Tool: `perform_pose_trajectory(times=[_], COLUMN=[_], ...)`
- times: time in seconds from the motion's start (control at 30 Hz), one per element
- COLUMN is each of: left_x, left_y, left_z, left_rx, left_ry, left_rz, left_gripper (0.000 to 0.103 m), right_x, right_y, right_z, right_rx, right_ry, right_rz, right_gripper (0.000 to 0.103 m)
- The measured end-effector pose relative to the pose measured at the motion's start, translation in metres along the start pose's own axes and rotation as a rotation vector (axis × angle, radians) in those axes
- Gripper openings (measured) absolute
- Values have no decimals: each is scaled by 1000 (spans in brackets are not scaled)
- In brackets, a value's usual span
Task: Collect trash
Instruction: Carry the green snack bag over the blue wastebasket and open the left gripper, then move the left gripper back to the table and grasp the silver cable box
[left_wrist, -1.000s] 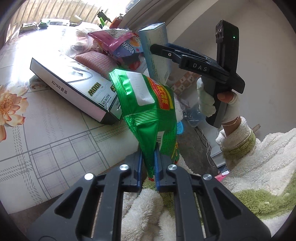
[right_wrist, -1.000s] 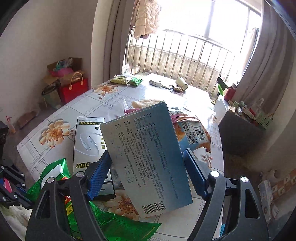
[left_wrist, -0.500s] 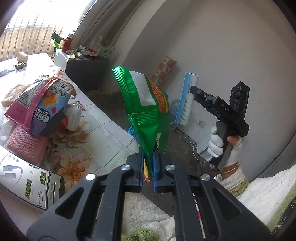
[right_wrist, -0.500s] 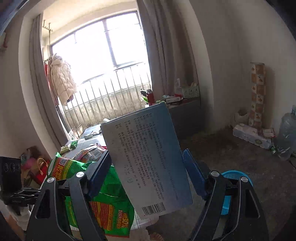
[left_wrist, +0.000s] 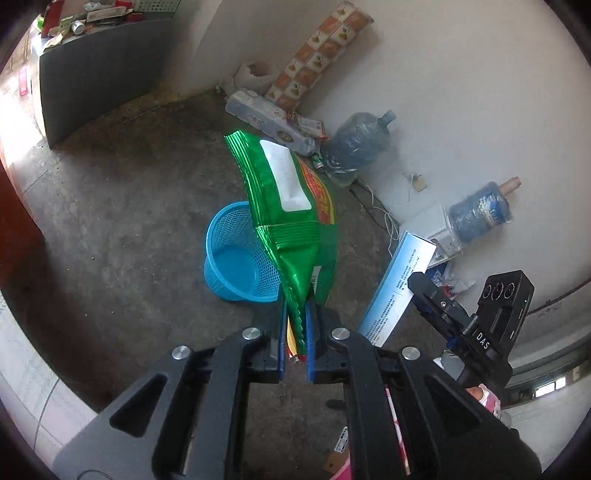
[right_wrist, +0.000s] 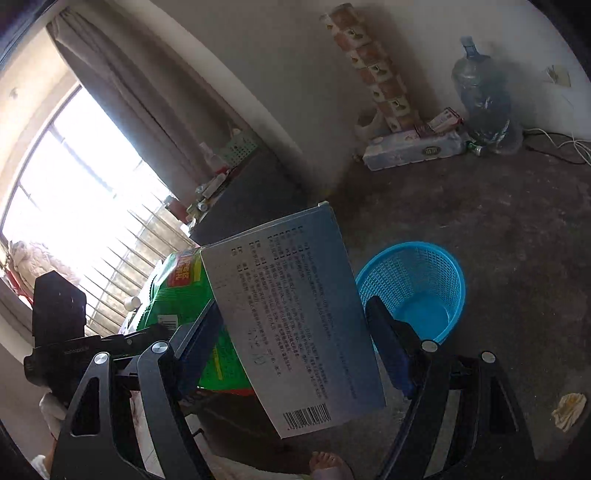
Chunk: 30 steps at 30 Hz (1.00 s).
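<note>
My left gripper (left_wrist: 296, 345) is shut on the lower edge of a green foil snack bag (left_wrist: 291, 206), which stands up over the floor. Behind the bag sits a blue mesh waste basket (left_wrist: 236, 254) on the concrete, empty inside. My right gripper (right_wrist: 295, 343) is shut on a pale blue-grey printed box (right_wrist: 291, 317) with a barcode, held flat-on across its width. In the right wrist view the basket (right_wrist: 417, 291) lies just right of the box, and the green bag (right_wrist: 184, 295) shows to its left. In the left wrist view the right gripper (left_wrist: 415, 286) and its box (left_wrist: 400, 284) are lower right.
Along the wall stand two large water bottles (left_wrist: 358, 144) (left_wrist: 480, 212), a tissue pack (left_wrist: 266, 120), a patterned roll (left_wrist: 317, 55) and white cables (left_wrist: 384, 214). A dark cabinet (left_wrist: 99, 66) is upper left. A crumpled paper (right_wrist: 569, 410) lies on the floor; a bare foot (right_wrist: 328, 465) is below.
Both grippers swung away from the cluttered table towards the floor, carrying the green bag and the box. The blue basket is now under and ahead of them. The right gripper rolled over.
</note>
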<state>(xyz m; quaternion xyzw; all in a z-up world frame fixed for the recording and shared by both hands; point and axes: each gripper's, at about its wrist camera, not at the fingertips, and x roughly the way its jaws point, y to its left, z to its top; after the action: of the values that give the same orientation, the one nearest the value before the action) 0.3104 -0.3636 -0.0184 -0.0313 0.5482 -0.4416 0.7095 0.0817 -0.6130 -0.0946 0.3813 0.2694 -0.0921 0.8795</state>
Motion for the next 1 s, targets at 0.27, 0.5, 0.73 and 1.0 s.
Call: perform_pose_trajectory(times=[0.27, 0.5, 0.73, 1.0], left_x=[157, 222, 185, 52], left_y=[2, 12, 30, 7], left_z=[46, 60, 60, 51], left_rx=[15, 54, 2, 112], left_ry=[157, 173, 128, -103], left_rz=[153, 333, 309, 245], left_gripper=[7, 56, 60, 60], right_x=[120, 202, 201, 126], right_y=[-86, -131, -140, -90], right_z=[25, 31, 11, 10], right_rx=[138, 240, 274, 90], right_ry=[88, 156, 167, 77], right_rz=[-101, -150, -177, -196], right_gripper=[77, 84, 84, 84])
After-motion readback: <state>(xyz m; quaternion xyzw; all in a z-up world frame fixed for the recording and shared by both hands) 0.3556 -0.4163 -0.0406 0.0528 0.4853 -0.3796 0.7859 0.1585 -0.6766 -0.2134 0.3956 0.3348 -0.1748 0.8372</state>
